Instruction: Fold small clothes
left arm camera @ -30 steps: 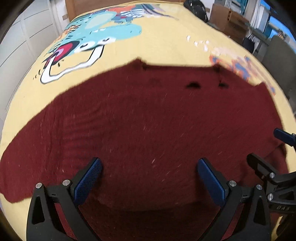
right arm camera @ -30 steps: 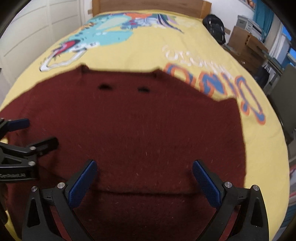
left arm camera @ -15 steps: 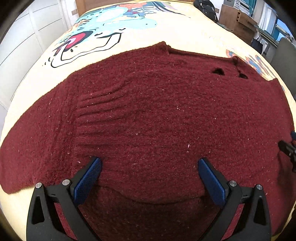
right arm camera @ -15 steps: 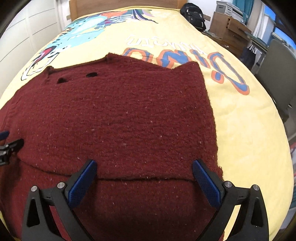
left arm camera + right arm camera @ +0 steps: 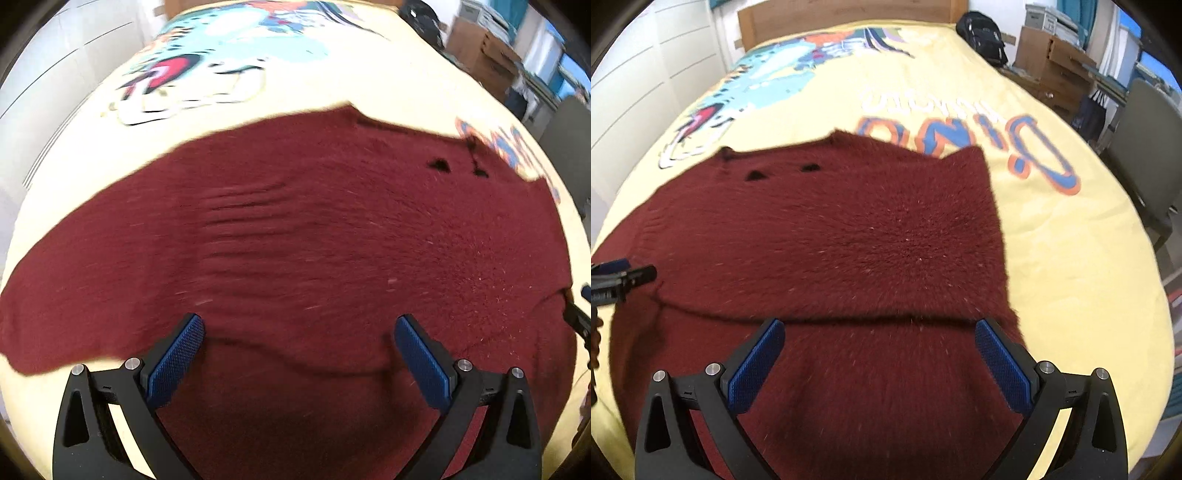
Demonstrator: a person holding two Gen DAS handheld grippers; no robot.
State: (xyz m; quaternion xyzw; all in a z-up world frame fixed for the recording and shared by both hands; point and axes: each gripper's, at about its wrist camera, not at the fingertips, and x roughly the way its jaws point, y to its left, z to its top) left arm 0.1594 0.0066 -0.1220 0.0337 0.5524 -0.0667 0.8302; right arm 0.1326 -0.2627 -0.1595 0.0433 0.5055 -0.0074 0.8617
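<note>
- Claws first: left claw [image 5: 299,354] spread wide at the bottom of its frame, blue pads apart, gripping nothing; right claw [image 5: 879,354] likewise spread and empty, low in its own frame.
- Just beyond the pads: folded edge of the maroon sweater [image 5: 849,236], running as a dark crease across the lower middle of both views, upper layer lying over a lower one.
- Best handled, by the look of it, by pinching both layers' edge at matching points either side, keeping the crease straight and the pull even.
- Worth smoothing the rippled patch left of centre in the left view before any further fold; thick fuzzy knit likely to bunch and spring back.
- Left of the right view: tip of the other claw, beside the sweater's left edge.
- Further up: neckline with two small dark holes, upper middle.
- Beyond: sweater spread flat on the yellow bedspread [image 5: 1071,266] with dinosaur print.
- Farthest: wooden headboard [image 5: 849,18], black bag [image 5: 982,33] and cardboard boxes [image 5: 1052,55], upper right.
</note>
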